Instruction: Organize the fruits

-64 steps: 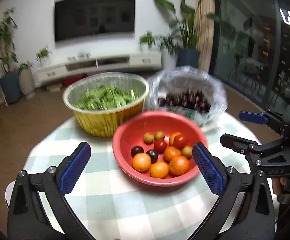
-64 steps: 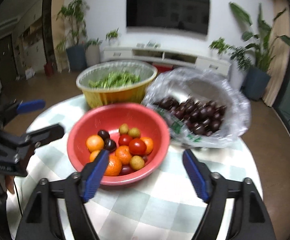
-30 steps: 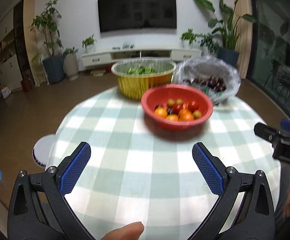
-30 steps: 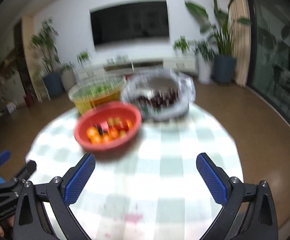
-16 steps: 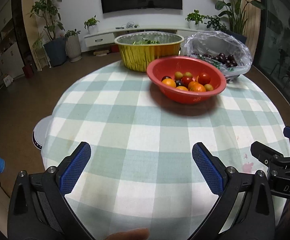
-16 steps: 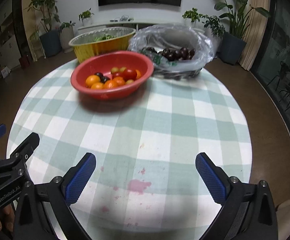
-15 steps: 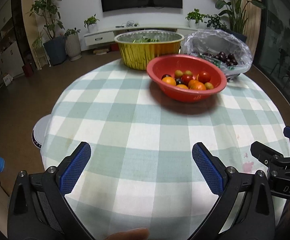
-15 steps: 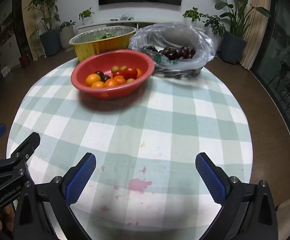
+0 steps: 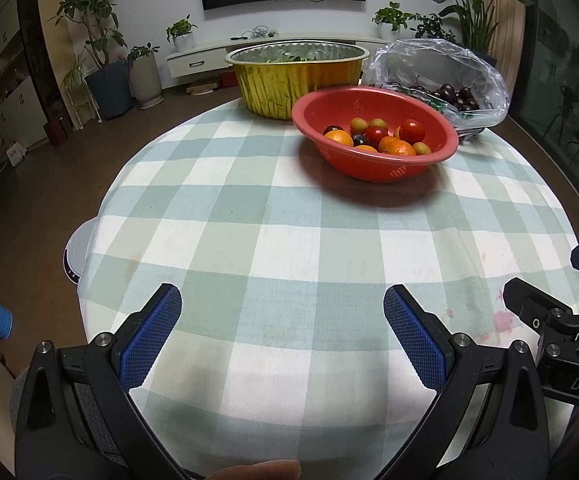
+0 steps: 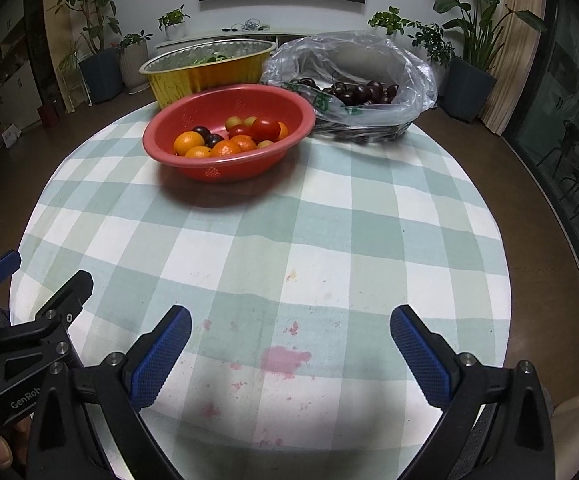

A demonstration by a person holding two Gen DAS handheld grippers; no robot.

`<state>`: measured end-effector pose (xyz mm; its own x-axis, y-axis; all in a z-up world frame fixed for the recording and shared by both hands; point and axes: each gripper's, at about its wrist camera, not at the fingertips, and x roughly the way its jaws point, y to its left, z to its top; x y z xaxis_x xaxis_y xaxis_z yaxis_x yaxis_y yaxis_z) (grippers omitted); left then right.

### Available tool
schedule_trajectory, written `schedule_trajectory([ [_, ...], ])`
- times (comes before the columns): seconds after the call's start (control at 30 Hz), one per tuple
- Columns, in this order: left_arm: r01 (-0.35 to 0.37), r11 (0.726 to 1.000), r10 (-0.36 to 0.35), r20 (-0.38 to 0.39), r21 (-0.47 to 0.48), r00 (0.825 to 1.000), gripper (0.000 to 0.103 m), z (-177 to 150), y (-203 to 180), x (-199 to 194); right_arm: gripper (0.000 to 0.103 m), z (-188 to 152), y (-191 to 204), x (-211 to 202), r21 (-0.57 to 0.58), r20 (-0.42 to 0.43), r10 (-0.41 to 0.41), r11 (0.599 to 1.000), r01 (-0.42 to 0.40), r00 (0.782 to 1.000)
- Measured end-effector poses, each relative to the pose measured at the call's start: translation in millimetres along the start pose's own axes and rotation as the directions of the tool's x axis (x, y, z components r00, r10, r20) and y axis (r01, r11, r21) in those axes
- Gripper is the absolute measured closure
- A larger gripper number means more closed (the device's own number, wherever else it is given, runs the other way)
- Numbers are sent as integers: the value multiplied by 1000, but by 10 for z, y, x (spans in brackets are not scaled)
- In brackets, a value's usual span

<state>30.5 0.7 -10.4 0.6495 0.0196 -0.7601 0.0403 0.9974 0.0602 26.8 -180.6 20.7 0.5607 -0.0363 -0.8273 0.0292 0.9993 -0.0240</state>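
Observation:
A red colander bowl [image 9: 389,166] [image 10: 225,170] holds oranges, red tomatoes, dark plums and small green fruits at the far side of a round table with a green-and-white checked cloth [image 9: 289,240] [image 10: 309,240]. Behind it to the right, a clear plastic bag [image 9: 441,64] [image 10: 353,68] holds dark cherries. My left gripper [image 9: 281,320] hovers open over the near edge of the table, with nothing between its fingers. My right gripper [image 10: 289,340] is likewise open and empty near the front edge, far from the bowl.
A gold foil basin [image 9: 297,76] [image 10: 205,66] with green leaves stands behind the red bowl. Pink stains [image 10: 285,360] mark the cloth near my right gripper. Potted plants, a TV and a low white cabinet line the far wall. A white round object [image 9: 77,248] sits on the floor left of the table.
Both grippers have drawn back from close over the red bowl to the near edge of the table. In the last half second they barely moved. Both stay open and empty.

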Motion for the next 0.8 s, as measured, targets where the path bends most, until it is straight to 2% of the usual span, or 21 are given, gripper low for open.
schedule_trajectory([
  [0.8,5,1000,-5,-15,-3,1000,0,-29,-21,32,1,-22,39,38,2,-7,11,1000,-11,1000],
])
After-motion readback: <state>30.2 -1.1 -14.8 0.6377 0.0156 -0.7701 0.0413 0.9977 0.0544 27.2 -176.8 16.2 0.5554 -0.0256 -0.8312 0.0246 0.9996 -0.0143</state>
